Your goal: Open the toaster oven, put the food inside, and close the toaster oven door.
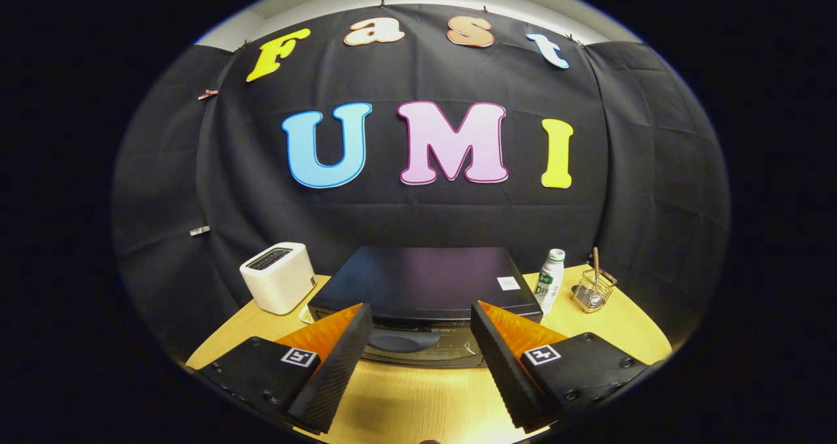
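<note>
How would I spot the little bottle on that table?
Find the black toaster oven just beyond the open fingers. The bottle stands upright beside it, before the wire basket. It alone is white with a green label.

Sharp, evenly lit — heavy fisheye bending edges.

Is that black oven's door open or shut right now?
Shut: the toaster oven door stands upright, handle facing the open gripper.
</note>
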Action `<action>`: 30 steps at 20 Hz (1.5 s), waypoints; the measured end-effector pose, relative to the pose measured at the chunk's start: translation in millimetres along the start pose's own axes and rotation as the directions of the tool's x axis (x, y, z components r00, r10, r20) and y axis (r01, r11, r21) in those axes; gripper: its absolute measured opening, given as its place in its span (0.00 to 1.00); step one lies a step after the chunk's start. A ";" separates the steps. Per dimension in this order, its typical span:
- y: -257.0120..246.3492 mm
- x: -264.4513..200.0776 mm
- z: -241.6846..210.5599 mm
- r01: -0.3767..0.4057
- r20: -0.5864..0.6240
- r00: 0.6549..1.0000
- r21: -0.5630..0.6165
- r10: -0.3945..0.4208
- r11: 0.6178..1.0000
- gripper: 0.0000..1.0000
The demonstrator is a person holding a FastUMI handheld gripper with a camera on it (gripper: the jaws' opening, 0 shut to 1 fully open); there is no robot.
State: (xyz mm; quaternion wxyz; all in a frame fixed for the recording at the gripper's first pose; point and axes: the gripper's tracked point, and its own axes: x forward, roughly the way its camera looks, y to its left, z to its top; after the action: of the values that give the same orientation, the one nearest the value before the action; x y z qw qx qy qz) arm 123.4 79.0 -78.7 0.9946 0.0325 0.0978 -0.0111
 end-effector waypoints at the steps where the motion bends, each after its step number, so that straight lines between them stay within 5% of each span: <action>1: 2.4 8.4 -4.2 0.007 -0.004 1.000 0.003 -0.007 1.000 0.98; 13: 18.0 78.6 -70.3 0.085 -0.098 0.991 -0.026 -0.087 0.996 0.99; 30: 22.1 34.4 -99.0 0.052 -0.161 0.985 -0.064 -0.061 0.997 0.98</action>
State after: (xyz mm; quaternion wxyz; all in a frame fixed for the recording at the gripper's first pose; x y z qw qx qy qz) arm 138.6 107.2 -180.9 0.9831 0.0010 0.1797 -0.0337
